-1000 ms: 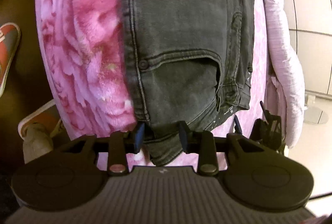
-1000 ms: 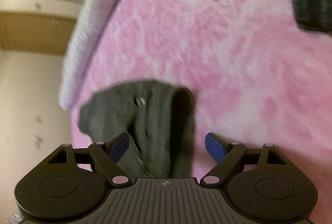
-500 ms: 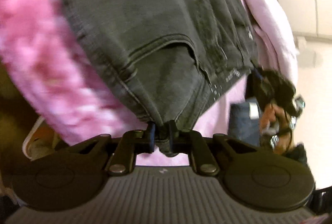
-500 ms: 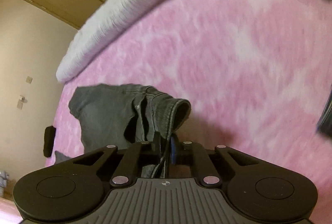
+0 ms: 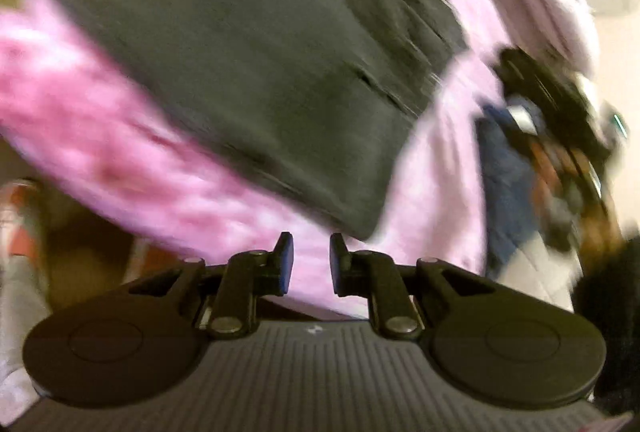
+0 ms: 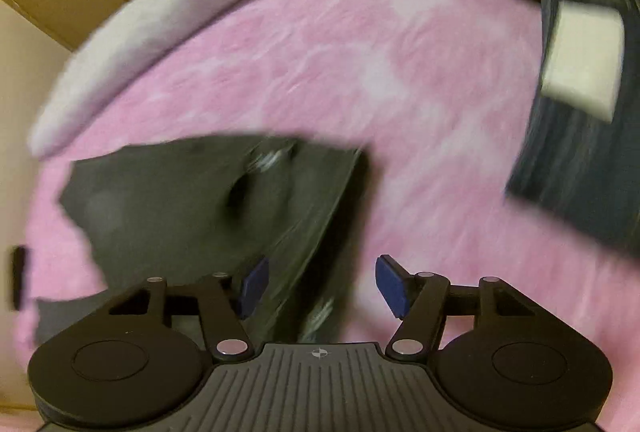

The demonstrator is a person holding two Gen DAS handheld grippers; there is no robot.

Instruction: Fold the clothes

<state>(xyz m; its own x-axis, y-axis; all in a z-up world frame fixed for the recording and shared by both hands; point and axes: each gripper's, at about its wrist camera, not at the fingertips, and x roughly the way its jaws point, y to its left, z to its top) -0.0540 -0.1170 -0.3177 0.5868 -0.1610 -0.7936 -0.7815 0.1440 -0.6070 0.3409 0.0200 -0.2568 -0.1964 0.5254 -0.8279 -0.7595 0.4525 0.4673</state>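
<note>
Pink blanket (image 5: 120, 160) under grey jeans (image 5: 256, 64), just beyond parted left tongs (image 5: 311, 264)

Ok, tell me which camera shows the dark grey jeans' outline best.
The right wrist view: the dark grey jeans lie whole on the pink blanket, their edges traceable despite blur, just ahead of the open right tool. The left wrist view shows only a smeared dark panel running off frame beyond the open left tool.

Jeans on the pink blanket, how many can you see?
2. The dark grey jeans lie just ahead of the open right gripper. Blue jeans with a pale label lie at the far right. More may be hidden out of view.
</note>
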